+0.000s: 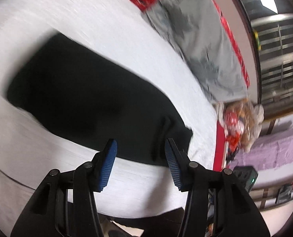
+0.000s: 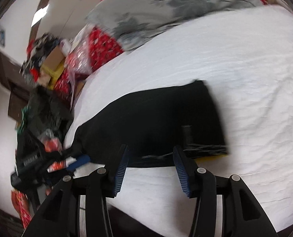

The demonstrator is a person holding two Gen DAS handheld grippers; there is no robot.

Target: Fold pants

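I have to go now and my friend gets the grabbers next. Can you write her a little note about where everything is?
Left gripper: open, nothing in it, above the near edge of the black pants.
Right gripper: open, also empty, above the pants' near edge.
Pants: lying flat on the white sheet as a folded dark rectangle, nothing holding them.
Done: they look folded at least once.
Left: probably one more fold, or just smoothing; the blur hides the layers.

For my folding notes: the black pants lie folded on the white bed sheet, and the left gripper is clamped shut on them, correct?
Not quite. The black pants do lie folded on the white bed sheet, but the left gripper is open with nothing between its blue pads, as the left wrist view shows.
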